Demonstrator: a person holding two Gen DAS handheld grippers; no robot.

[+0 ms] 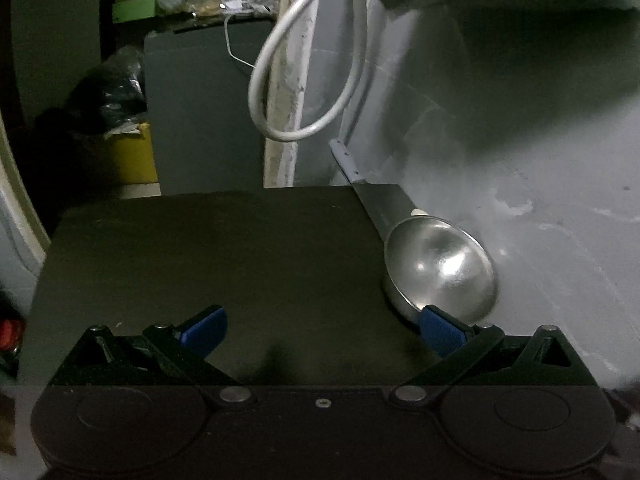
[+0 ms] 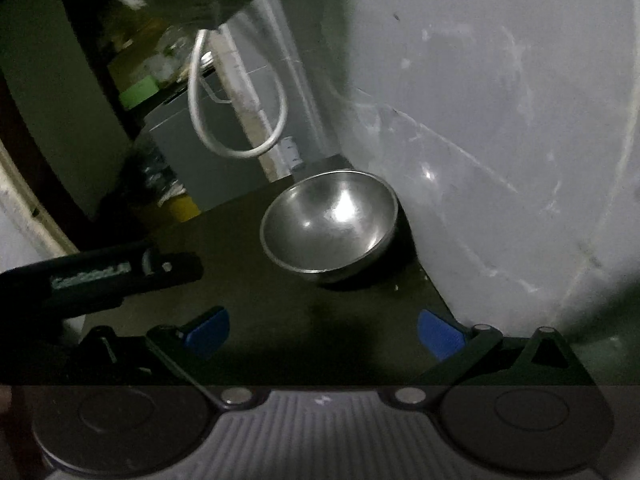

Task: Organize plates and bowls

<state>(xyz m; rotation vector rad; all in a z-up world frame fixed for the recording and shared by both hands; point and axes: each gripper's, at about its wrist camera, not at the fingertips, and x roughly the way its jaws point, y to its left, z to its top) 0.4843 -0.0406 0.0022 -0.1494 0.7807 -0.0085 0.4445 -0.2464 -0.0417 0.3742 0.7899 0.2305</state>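
Observation:
A shiny steel bowl (image 1: pixel 440 268) sits upright and empty at the right edge of a dark table (image 1: pixel 208 256), close to the grey wall. My left gripper (image 1: pixel 320 330) is open above the table's near part, and its right blue fingertip (image 1: pixel 440 332) overlaps the bowl's near rim in the view. In the right wrist view the same bowl (image 2: pixel 330 222) lies ahead of my right gripper (image 2: pixel 322 332), which is open with nothing between its blue pads. The left gripper's black body (image 2: pixel 100 276) shows at the left. No plates are in view.
A grey wall (image 1: pixel 540 200) runs along the table's right side. A white cable loop (image 1: pixel 308 64) hangs above the table's far edge. Beyond it stand a grey cabinet (image 1: pixel 204 112), a yellow bin (image 1: pixel 128 156) with black bags, and a cluttered shelf. The scene is dim.

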